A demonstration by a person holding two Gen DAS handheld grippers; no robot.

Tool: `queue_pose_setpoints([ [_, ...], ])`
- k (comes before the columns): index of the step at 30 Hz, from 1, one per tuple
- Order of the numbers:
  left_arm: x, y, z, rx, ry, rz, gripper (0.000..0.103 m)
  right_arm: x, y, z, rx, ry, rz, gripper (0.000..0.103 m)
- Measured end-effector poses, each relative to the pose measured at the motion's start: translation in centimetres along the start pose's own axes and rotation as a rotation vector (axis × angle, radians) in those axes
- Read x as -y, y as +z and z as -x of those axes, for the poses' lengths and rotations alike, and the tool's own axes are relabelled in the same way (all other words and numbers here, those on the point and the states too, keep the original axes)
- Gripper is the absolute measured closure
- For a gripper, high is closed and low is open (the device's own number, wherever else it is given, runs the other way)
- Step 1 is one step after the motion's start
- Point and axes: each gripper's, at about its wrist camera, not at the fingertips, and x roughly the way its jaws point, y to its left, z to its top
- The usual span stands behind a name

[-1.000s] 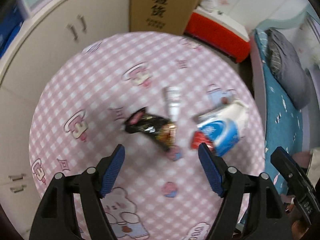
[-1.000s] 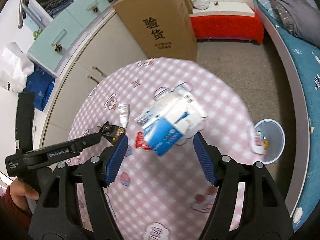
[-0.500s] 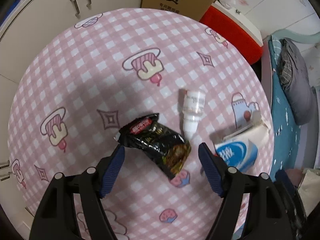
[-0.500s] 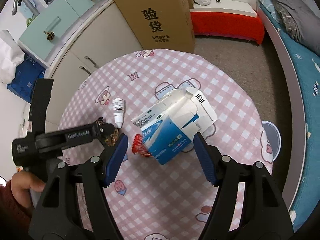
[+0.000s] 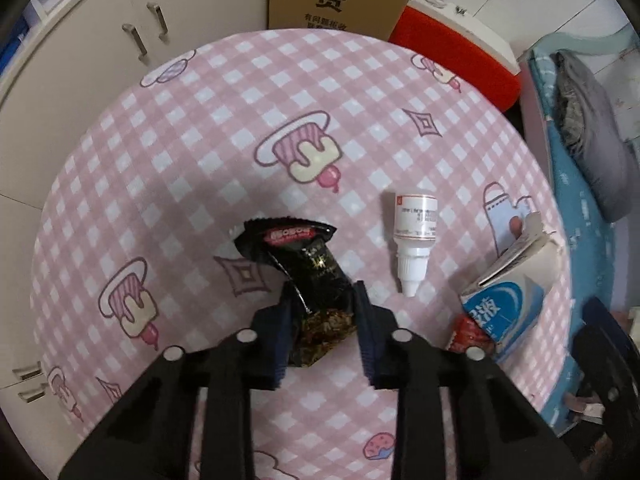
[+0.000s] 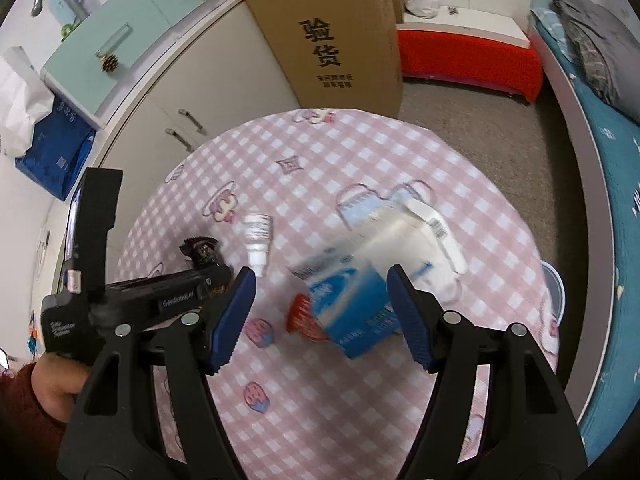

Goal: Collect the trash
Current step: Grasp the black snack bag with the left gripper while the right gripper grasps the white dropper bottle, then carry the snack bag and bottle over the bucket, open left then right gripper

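A black snack wrapper (image 5: 308, 264) lies on the round pink checked table (image 5: 200, 128). My left gripper (image 5: 322, 300) is shut on the wrapper's near end. A small white dropper bottle (image 5: 414, 236) lies to its right. An open blue and white carton (image 6: 360, 280) lies on its side with a red wrapper (image 6: 302, 318) against it. My right gripper (image 6: 322, 280) is open, its fingers on either side of the carton's near end. The left gripper (image 6: 216, 276) and the wrapper (image 6: 202, 250) also show in the right wrist view.
A tall cardboard box (image 6: 332, 36) stands behind the table, beside white cupboards (image 6: 168, 92). A red bench (image 6: 468, 56) is at the back. A bed (image 6: 612, 152) runs along the right. A bin (image 6: 554, 284) stands on the floor by the table's right edge.
My left gripper moved down onto the black wrapper and closed on its near end. My right gripper moved closer to the carton and stayed open.
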Motion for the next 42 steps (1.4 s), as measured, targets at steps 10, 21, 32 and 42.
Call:
queue_pose_setpoints([
  [10,-6.5,0.0,4.4,0.085,-0.039,0.077,0.083,-5.4,1.4,-4.8,-0.036,0.031,0.138,0.036],
  [21,-6.9,-0.2,5.3,0.117,-0.007,0.083,0.083,-6.9,2.0,-10.5,-0.141,0.025,0.193,0.077],
  [32,0.3,0.2,9.3,0.214,-0.025,0.007,0.083,-3.7,3.4,-2.9,-0.022,0.167,0.104,0.078],
  [42,16.7,-1.6,12.8,0.283,-0.098,-0.165,0.083,8.5,4.1,9.8,0.138,0.148,-0.012,0.078],
])
